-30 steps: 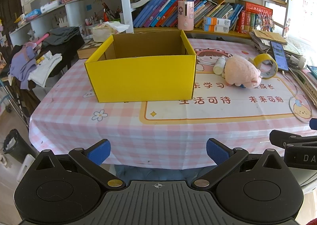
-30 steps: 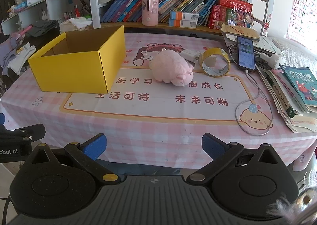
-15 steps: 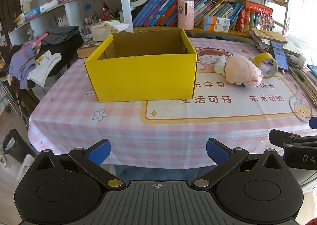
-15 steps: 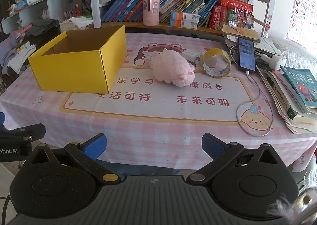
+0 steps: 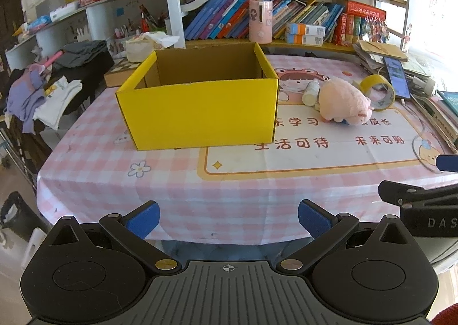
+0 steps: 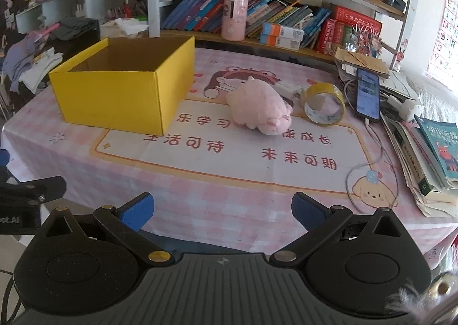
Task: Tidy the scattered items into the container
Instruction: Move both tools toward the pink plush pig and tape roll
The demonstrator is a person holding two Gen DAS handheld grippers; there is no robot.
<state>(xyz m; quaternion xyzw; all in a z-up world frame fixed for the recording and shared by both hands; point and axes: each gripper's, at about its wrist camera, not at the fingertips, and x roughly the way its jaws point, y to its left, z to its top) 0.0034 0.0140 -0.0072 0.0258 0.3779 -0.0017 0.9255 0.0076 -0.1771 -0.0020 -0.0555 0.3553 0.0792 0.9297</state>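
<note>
The pink plush pig (image 6: 259, 108) lies on the desk (image 6: 200, 181) at twelve o'clock from the wide-open right hand-held gripper (image 6: 221, 209), nearer than the wide-open left hand-held gripper (image 5: 228, 217), with the yellow box (image 6: 123, 93) at ten o'clock

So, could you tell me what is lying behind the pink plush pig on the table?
Behind the pink plush pig lie a small white bottle and a roll of yellow tape standing on edge. The pig covers part of the bottle in the right wrist view; anything tucked beneath it is hidden.

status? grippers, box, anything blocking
Left gripper and right gripper open, empty, short of the table edge. Box open-topped; plush, tape, bottle on the table beside it. Path clear.
</note>
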